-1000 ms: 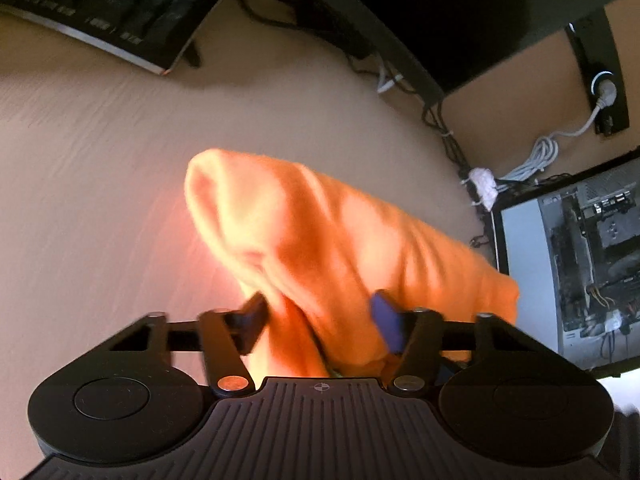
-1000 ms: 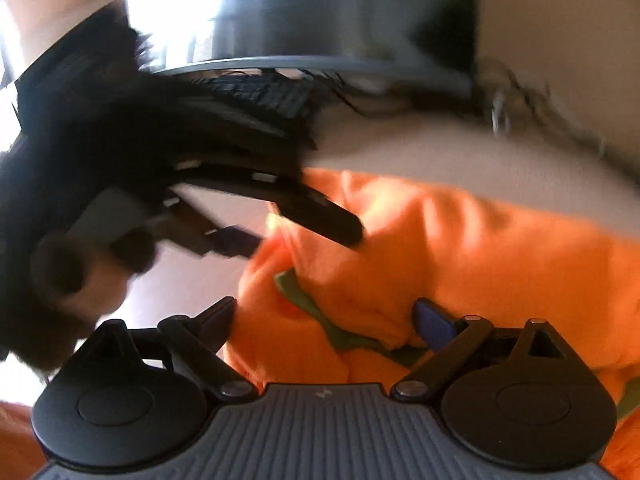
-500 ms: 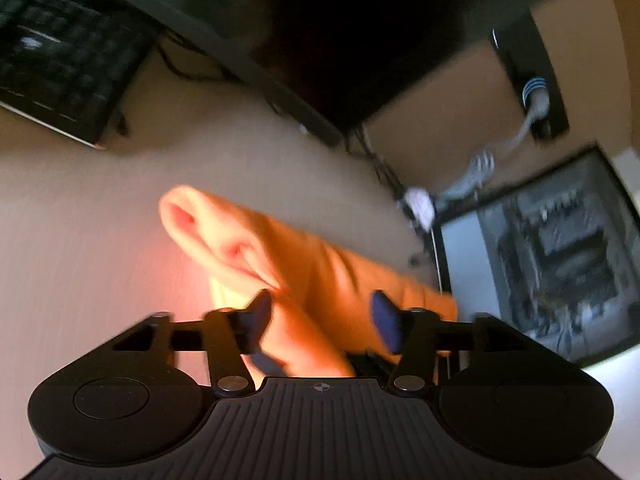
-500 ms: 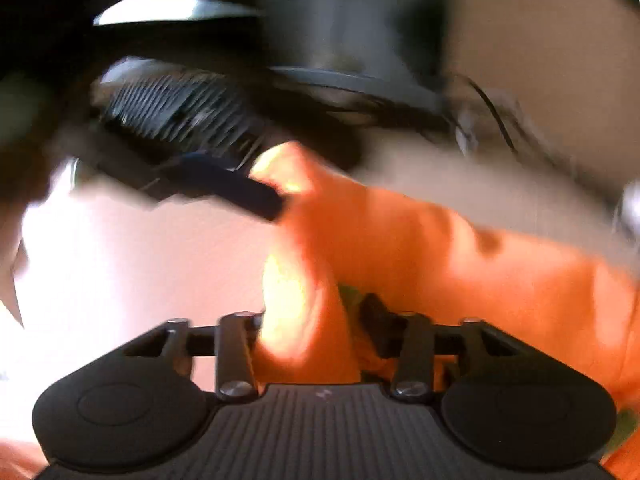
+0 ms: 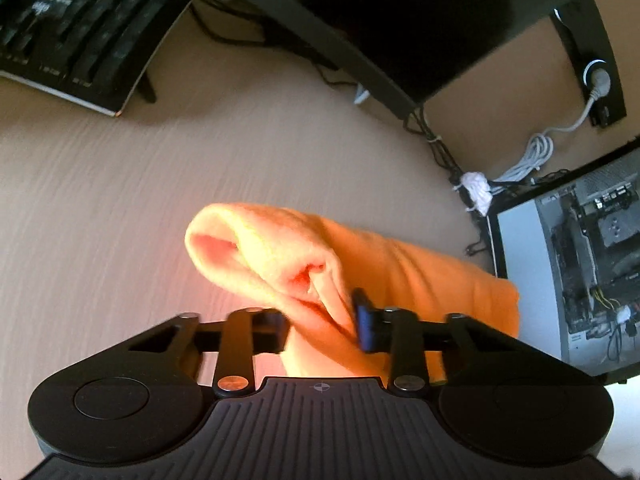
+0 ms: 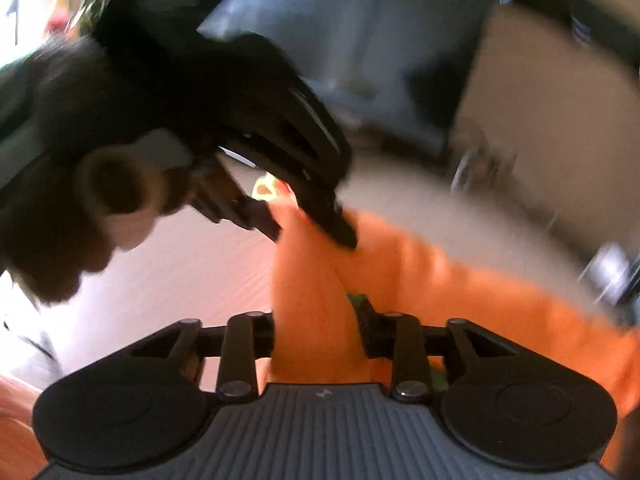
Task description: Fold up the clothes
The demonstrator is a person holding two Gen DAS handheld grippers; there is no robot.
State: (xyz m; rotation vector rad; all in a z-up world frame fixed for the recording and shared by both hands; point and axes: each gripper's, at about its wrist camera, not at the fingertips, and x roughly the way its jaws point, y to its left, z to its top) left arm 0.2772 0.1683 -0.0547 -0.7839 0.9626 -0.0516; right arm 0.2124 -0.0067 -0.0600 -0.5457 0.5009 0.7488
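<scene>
Both grippers grasp the orange garment [image 5: 400,264]: left gripper [image 5: 322,326] clenched, right gripper [image 6: 316,330] jaws opening around a fold, cloth stretching ahead-right

My two wrist cameras both look steeply down, close over the bunched orange fleece garment [image 5: 400,264] [image 6: 460,280], the view they share.
</scene>
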